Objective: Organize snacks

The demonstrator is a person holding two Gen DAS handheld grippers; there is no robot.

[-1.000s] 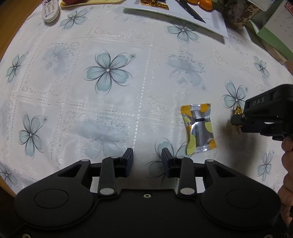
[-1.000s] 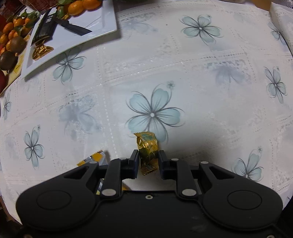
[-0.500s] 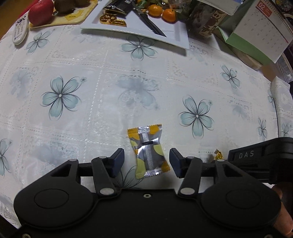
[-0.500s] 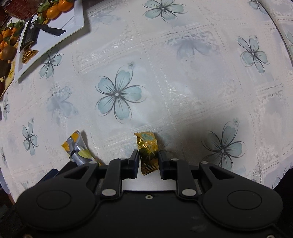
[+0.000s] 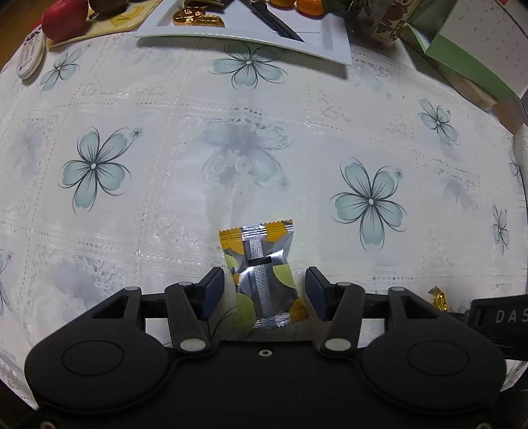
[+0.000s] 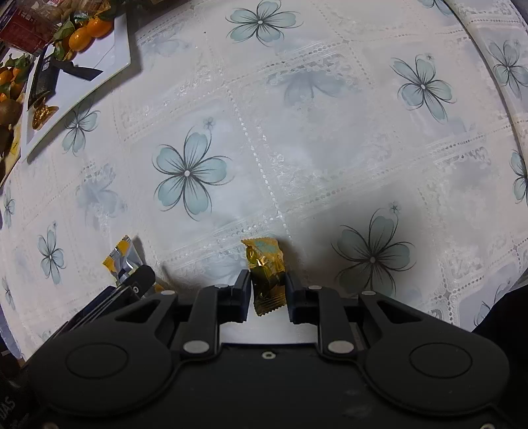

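Note:
A silver, yellow and orange snack packet [image 5: 262,264] lies flat on the flowered tablecloth. My left gripper [image 5: 264,275] is open and straddles the packet, with a gap between each pad and the wrapper. In the right wrist view the packet's end [image 6: 122,255] shows beside one left finger [image 6: 138,280]. My right gripper [image 6: 267,280] is shut on a gold-wrapped candy [image 6: 264,260] and holds it above the cloth. That candy [image 5: 437,298] peeks out at the lower right of the left wrist view. A white tray [image 5: 330,43] at the back holds gold foil coins [image 5: 198,18].
On the tray lie a black packet [image 6: 43,79] and tangerines [image 6: 85,33]. A red apple [image 5: 66,19], a white remote [image 5: 29,59] and a green calendar box [image 5: 462,49] stand along the far edge. The table edge curves at the right [image 6: 501,99].
My left gripper slid over to the packet and its jaws widened, so the packet now lies between them. My right gripper rose and shifted with the gold candy still in it.

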